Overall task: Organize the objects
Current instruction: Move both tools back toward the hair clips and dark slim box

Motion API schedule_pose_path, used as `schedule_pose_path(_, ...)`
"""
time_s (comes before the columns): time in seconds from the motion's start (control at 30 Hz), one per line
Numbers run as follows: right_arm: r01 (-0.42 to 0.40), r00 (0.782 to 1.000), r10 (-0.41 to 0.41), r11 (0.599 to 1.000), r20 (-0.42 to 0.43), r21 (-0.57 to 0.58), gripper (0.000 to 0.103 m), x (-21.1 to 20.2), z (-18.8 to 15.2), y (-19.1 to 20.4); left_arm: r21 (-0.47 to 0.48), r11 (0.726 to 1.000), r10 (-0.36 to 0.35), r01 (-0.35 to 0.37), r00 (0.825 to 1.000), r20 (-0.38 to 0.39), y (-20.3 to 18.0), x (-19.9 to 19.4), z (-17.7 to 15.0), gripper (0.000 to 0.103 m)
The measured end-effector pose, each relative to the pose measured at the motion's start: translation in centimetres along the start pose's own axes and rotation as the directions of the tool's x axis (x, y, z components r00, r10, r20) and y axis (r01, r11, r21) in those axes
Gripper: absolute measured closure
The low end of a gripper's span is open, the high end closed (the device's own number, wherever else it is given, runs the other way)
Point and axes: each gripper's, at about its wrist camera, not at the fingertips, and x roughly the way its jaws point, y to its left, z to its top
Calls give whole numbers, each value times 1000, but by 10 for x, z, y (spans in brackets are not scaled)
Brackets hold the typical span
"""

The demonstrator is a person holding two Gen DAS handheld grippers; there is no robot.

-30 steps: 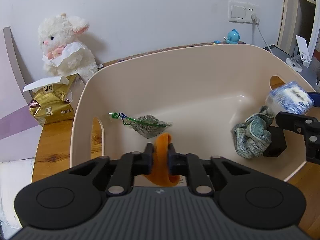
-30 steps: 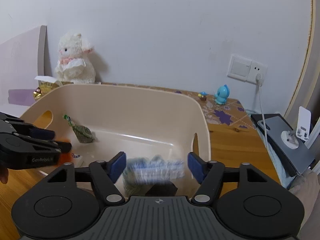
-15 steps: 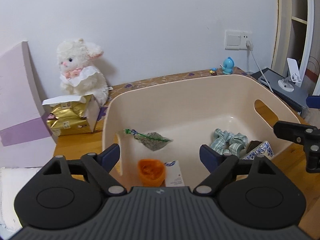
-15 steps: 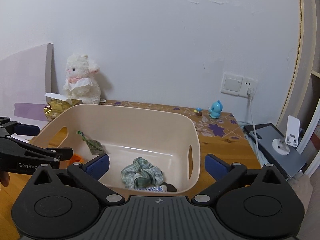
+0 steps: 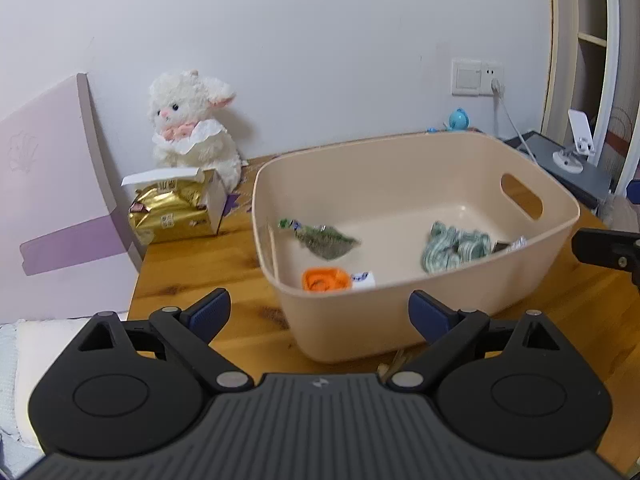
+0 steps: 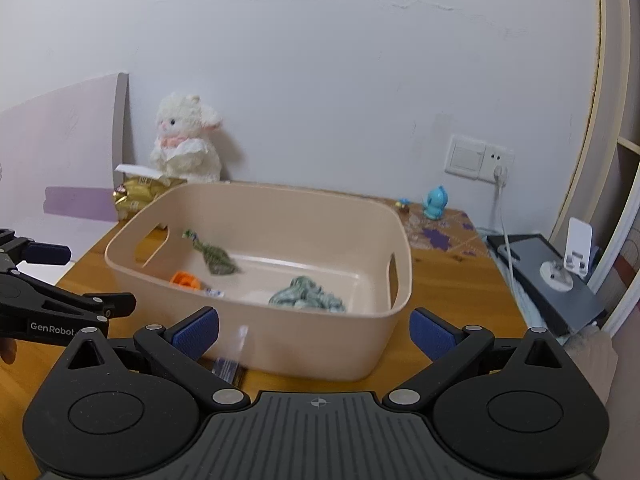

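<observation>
Both tools stand wide and empty, the left tool (image 5: 319,312) having just opened further. The beige bin (image 6: 256,344) on the desk (image 5: 200,256) sits ahead; a small clear packet (image 6: 230,354) lies just before it, nearest the right tool (image 6: 314,330).

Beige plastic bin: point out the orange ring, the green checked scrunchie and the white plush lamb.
orange ring (image 5: 325,280), left wrist view, its top face
green checked scrunchie (image 5: 454,245), left wrist view, middle folds
white plush lamb (image 6: 185,140), right wrist view, its chest

We see a plain white wall (image 6: 320,80) with a switch and socket plate (image 6: 478,157), a wooden counter (image 5: 208,256) and pale shelving (image 5: 592,60) at right
</observation>
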Motion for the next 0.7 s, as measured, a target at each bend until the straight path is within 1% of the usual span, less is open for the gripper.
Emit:
schedule_pose_path(0.17, -10, 999, 10, 1000, -35, -4, 0, 1, -16, 5, 11, 1000, 1, -1, 1000, -22, 1, -3, -16, 7)
schedule_pose_path(0.33, -23, 997, 23, 1000, -79, 9, 0, 9, -33, 6, 27, 1000, -4, 5, 999, -53, -2, 3, -30, 7)
schedule_pose_path(0.53, -40, 990, 41, 999, -135, 14, 0, 25, -51, 8, 48, 999, -17, 22, 994, -104, -7, 17, -48, 7)
schedule_pose_path(0.7, -64, 980, 66, 998, -189, 19, 0, 42, -64, 15, 59, 998, -21, 30, 989, -148, -11, 34, -60, 7)
